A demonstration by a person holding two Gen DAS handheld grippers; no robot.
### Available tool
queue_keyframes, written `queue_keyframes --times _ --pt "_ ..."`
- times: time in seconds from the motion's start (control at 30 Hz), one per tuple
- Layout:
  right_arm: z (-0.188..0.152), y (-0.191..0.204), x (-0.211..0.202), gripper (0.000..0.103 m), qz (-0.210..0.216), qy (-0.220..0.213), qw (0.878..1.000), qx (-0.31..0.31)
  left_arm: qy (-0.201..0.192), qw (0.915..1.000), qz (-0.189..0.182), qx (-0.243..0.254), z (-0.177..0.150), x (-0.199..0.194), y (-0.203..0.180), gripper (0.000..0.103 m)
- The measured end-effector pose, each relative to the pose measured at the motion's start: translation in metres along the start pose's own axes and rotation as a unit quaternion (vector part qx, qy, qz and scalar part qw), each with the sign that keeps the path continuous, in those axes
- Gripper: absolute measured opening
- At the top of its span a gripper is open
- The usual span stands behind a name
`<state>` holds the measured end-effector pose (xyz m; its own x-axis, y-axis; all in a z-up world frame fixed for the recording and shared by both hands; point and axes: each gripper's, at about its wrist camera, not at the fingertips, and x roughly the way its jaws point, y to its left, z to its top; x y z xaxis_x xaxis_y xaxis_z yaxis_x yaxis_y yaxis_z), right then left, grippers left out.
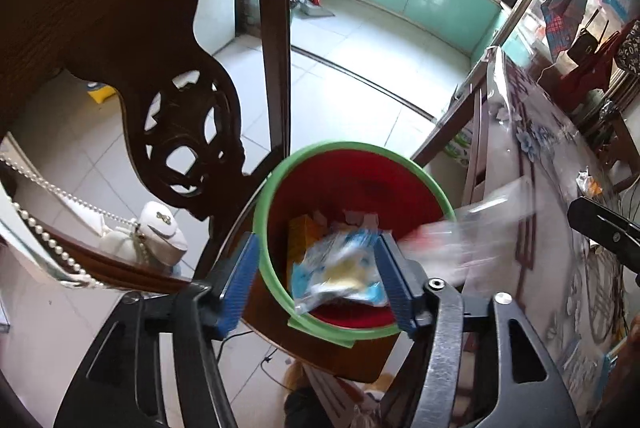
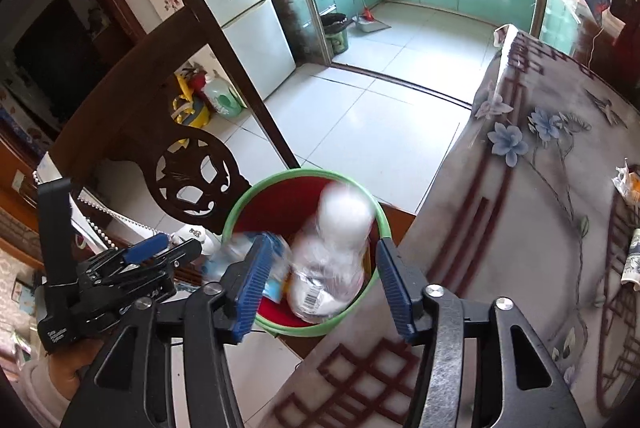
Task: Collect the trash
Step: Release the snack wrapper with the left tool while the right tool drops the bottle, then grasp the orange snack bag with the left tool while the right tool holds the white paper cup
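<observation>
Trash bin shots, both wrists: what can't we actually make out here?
- Plastic bottle, right wrist view: motion-blurred; label unreadable.
- Same bottle, left wrist view: a faint streak over the bin rim.
- Blue-and-yellow wrapper: blurred, print illegible.
- Bin bottom: hidden under the trash.
- Scraps on the table: cut off by the right edge.

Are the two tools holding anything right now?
No. Both the left tool and the right tool are open, and the bottle and wrapper are dropping into the bin.

We could read almost nothing: the plastic bottle (image 2: 326,268) between the right fingers bore a barcode label, and small white lettering on the left gripper (image 2: 120,268) stayed illegible.
</observation>
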<state>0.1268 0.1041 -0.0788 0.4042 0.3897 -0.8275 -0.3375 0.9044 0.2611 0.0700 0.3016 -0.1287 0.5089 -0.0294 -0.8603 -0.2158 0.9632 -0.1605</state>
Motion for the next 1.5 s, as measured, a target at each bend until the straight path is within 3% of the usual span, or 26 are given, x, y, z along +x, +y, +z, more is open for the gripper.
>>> queue_keyframes --times 0.1,0.3,0.37,0.53,0.67,0.8,1.1,1.27,1.5 --pt "-0.002 -0.004 -0.006 0.057 -0.005 -0.007 1.0 0.005 -0.002 1.0 0.001 0.005 0.001 -0.002 -0.002 0.061" --pt "-0.017 -0.053 -0.032 0.058 -0.074 -0.026 0.996 0.053 -0.012 0.9992 -0.017 0.034 -0.003 -0.019 -0.018 0.061" --pt "-0.028 -0.092 -0.045 0.058 -0.116 -0.031 0.988 0.093 -0.011 0.9986 -0.023 0.047 -0.006 -0.023 -0.025 0.061" --pt "-0.057 -0.196 -0.087 0.058 -0.226 -0.04 0.956 0.185 -0.003 0.9964 -0.041 0.074 -0.014 -0.032 -0.051 0.061" --pt "-0.065 -0.264 -0.104 0.06 -0.264 -0.034 0.939 0.217 -0.003 0.9948 -0.055 0.086 -0.017 -0.041 -0.082 0.061" --pt "-0.062 -0.317 -0.101 0.061 -0.252 -0.02 0.937 0.242 -0.011 0.9933 -0.073 0.088 -0.019 -0.054 -0.12 0.061" --pt "-0.059 -0.377 -0.042 0.062 -0.204 0.038 0.952 0.226 -0.045 0.9797 -0.132 0.144 -0.009 -0.067 -0.247 0.068" --pt "-0.069 -0.396 -0.049 0.057 -0.153 0.013 0.965 0.212 -0.029 0.973 -0.165 0.159 0.003 -0.048 -0.319 0.072" --pt "-0.104 -0.413 -0.094 0.057 -0.126 -0.016 0.963 0.239 0.014 0.9748 -0.187 0.121 0.026 0.013 -0.406 0.074"
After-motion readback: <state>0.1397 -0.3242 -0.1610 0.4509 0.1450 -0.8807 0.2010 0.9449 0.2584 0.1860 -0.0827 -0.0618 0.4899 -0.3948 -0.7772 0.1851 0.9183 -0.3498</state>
